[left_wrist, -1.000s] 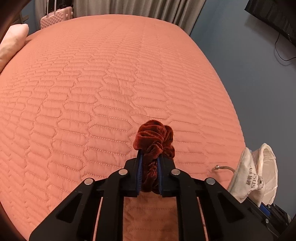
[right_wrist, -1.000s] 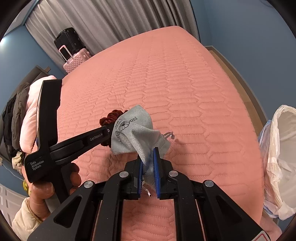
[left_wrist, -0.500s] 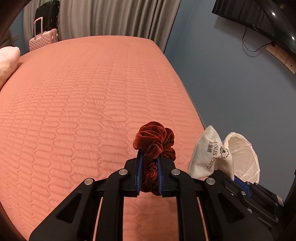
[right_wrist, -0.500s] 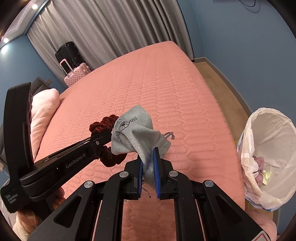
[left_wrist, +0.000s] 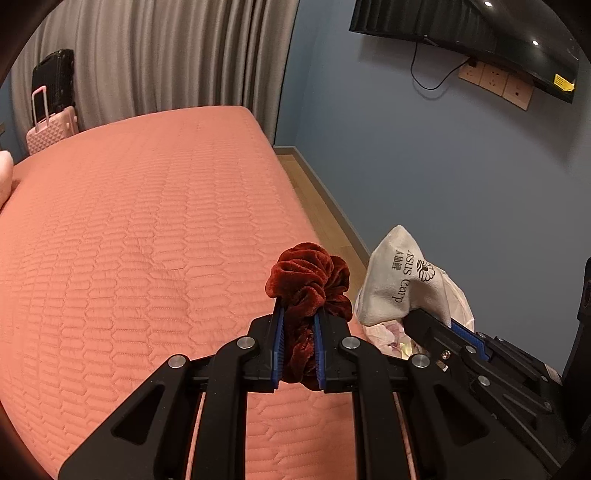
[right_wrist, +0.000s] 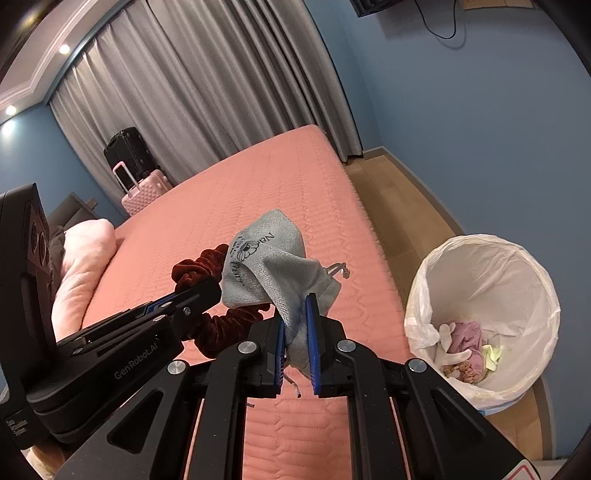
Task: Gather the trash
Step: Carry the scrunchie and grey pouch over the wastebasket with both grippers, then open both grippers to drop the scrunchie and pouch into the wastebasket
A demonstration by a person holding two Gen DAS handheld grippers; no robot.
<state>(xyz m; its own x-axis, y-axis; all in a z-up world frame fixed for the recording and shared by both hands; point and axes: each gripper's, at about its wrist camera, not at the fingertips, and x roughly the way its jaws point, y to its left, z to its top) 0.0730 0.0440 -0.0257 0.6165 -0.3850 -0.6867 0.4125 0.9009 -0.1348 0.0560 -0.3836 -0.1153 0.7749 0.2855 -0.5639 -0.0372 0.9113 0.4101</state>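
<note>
The left hand-held gripper (left_wrist: 298,345) clamps a scrunchie (left_wrist: 308,280) and the right hand-held gripper (right_wrist: 295,350) pinches a pouch (right_wrist: 275,266) above the bed (right_wrist: 258,192). Both remain to be dropped in the bin (right_wrist: 484,280), already holding scraps

A bedroom, likely in a hotel or a home.

I see a wide bed (left_wrist: 147,240) under a quilted salmon cover, a pillow (right_wrist: 85,266) at its head, grey floor-length curtains (left_wrist: 166,55), two suitcases (right_wrist: 144,184) by them, a wall-mounted television (left_wrist: 461,33) above sockets on blue walls, a wood floor and a lined waste bin (right_wrist: 484,280) beside the bed.
</note>
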